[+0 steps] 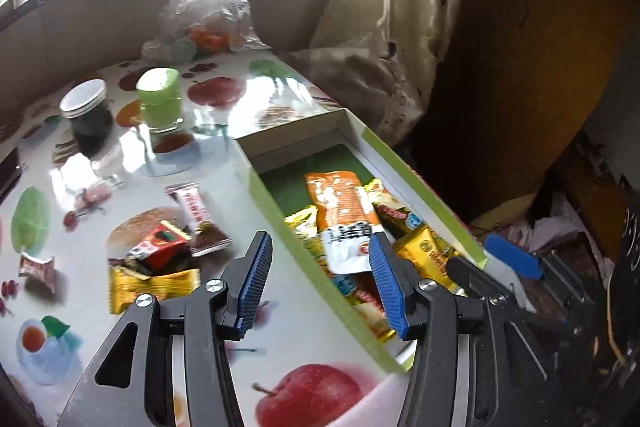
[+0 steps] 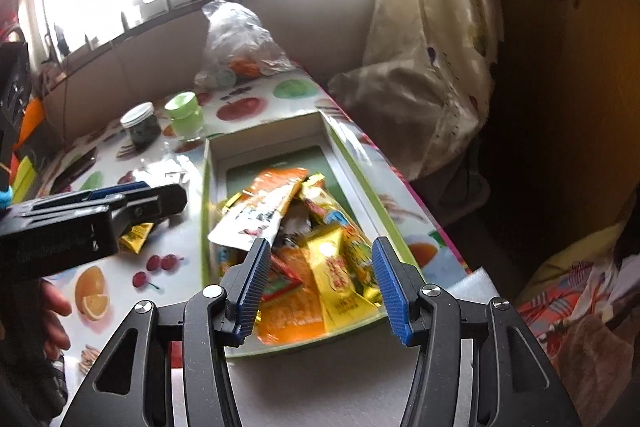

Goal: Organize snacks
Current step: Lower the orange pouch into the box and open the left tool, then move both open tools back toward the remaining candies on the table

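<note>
Left tongs: we see the left tongs (image 1: 318,251) standing apart with nothing between the blue pads, poised over the near left wall of the box (image 1: 280,215).
Right tongs: the right tongs (image 2: 318,255) are apart too and hold nothing; they hang above the near end of the box (image 2: 206,187).
Snacks in the box: we count an orange packet (image 2: 276,191), gold wrappers (image 2: 336,267) and others heaped in the near half, while the far half shows bare green floor.
Loose snacks: on the surface (image 1: 224,163), left of the box, lie a red packet (image 1: 162,245), a gold packet (image 1: 154,287), a white-and-red bar (image 1: 192,205), a brown wrapper (image 1: 212,241) and a small pink sweet (image 1: 38,269) further left.
Jars: a dark jar with a white lid (image 1: 86,115) and a green-lidded glass (image 1: 160,99) stand beside each other beyond the loose snacks.
Plastic bag: a clear bag (image 1: 208,7) sits at the far edge.
Hand: we glimpse fingers (image 2: 56,307) at the left rim of the right wrist view.
</note>
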The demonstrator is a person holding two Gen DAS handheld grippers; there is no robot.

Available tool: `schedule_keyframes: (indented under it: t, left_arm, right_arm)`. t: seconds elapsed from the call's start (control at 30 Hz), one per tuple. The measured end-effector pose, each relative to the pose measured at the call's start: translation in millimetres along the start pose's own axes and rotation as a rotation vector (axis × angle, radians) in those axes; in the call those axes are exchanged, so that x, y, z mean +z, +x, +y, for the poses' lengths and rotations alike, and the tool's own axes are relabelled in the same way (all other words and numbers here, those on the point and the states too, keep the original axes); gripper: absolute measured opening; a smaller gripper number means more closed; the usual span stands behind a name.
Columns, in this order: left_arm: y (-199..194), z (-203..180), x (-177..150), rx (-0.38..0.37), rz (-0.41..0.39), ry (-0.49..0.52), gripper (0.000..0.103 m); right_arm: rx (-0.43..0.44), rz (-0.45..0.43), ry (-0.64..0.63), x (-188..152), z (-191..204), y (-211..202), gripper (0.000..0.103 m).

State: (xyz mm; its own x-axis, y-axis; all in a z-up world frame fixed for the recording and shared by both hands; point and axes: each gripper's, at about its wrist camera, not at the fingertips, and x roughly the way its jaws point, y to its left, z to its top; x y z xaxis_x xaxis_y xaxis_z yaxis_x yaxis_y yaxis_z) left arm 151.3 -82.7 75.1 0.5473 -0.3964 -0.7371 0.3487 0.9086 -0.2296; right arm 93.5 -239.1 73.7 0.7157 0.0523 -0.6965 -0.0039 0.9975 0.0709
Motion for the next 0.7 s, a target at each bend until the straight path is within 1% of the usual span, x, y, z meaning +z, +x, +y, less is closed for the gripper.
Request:
schedule_keyframes:
  t: [0.1,0.23,0.3,0.57,0.7]
  left_arm:
    - [-5.6,8.6,-2.8,0.027,-0.008,0.005,0.052]
    - [-14.9,26.3,-7.2,0.026,-0.012,-0.020,0.052]
    - [-21.5,36.7,-10.7,0.047,-0.019,-0.028,0.052]
    - [-45.3,87.7,-27.8,0.128,-0.035,-0.100,0.052]
    - [-53.6,112.2,-36.2,0.141,-0.035,-0.152,0.052]
  right_arm:
    - [0.037,-0.001,-0.024,4.8,9.6,3.4,0.052]
    - [0.068,0.015,-0.074,8.9,25.7,11.8,0.052]
    - [0.099,0.025,-0.093,11.0,33.0,16.1,0.052]
    - [0.193,0.061,-0.198,14.3,67.6,34.1,0.052]
    - [0.266,0.099,-0.259,13.9,90.1,43.7,0.052]
